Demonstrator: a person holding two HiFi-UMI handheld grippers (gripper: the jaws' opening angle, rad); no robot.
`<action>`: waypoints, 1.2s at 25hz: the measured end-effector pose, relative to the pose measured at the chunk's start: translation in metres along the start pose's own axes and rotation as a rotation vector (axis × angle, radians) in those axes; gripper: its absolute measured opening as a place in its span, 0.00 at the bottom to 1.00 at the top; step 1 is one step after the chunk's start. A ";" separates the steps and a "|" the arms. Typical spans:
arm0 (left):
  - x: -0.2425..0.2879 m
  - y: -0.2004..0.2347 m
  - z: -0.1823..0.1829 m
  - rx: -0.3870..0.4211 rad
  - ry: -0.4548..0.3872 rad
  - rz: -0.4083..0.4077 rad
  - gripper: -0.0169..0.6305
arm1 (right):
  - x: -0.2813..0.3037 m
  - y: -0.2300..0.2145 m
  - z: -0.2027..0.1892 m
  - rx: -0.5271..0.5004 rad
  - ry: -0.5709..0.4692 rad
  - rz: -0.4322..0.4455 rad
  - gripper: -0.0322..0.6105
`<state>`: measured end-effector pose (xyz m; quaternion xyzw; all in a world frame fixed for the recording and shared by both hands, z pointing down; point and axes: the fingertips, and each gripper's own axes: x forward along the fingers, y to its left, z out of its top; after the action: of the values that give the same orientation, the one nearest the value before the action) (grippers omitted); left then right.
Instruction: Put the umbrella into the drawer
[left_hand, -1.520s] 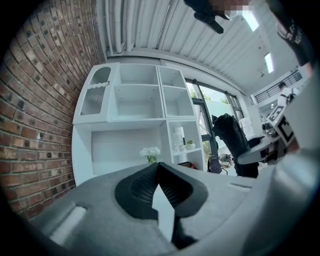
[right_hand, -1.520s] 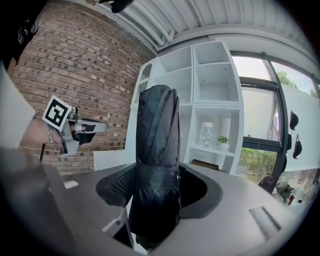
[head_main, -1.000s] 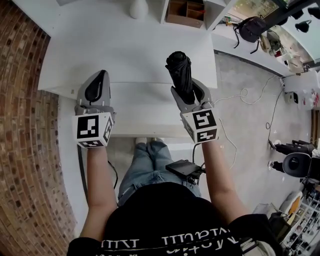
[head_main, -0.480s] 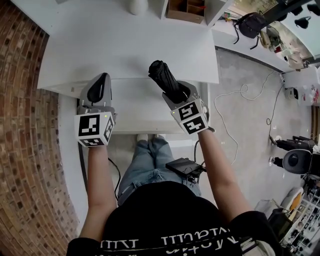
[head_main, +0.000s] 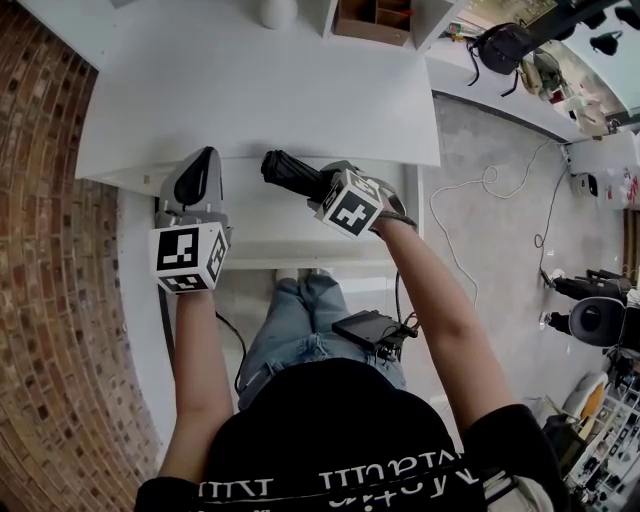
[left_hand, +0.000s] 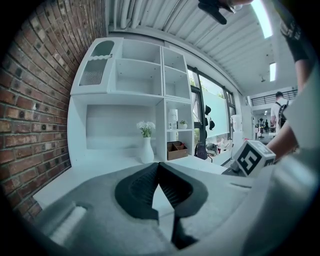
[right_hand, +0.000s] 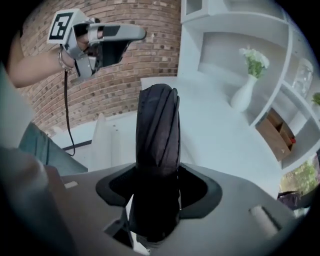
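Note:
A folded black umbrella (head_main: 288, 171) (right_hand: 158, 125) is clamped in my right gripper (head_main: 322, 186) (right_hand: 159, 176), which is shut on it. In the head view the umbrella slants to the left, low over the open white drawer (head_main: 270, 238) under the desk's front edge. My left gripper (head_main: 197, 167) (left_hand: 159, 167) is shut with nothing in it. It hovers over the drawer's left end, a short way left of the umbrella's tip. The right gripper view also catches the left gripper (right_hand: 120, 37) up high.
The white desk (head_main: 250, 90) carries a white vase (head_main: 278, 14) (left_hand: 146, 150) and a wooden organiser box (head_main: 372, 22) at the back shelves. A brick wall (head_main: 40, 250) runs along the left. A cable (head_main: 480, 195) lies on the floor to the right.
My right gripper has dropped and rolled, swinging the umbrella from pointing away to slanting left over the drawer. The left gripper has hardly moved.

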<state>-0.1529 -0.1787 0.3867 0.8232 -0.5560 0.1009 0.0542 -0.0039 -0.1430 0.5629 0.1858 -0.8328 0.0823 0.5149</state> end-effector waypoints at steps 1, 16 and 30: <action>0.000 -0.001 0.000 0.001 0.002 0.000 0.01 | 0.006 0.003 -0.002 -0.025 0.027 0.031 0.44; 0.009 0.003 -0.021 0.001 0.047 -0.006 0.01 | 0.091 0.025 -0.043 -0.215 0.294 0.197 0.45; 0.017 0.013 -0.045 -0.020 0.095 0.000 0.01 | 0.142 0.037 -0.053 -0.282 0.354 0.194 0.46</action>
<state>-0.1639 -0.1902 0.4344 0.8168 -0.5540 0.1343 0.0884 -0.0311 -0.1239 0.7155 0.0140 -0.7469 0.0453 0.6632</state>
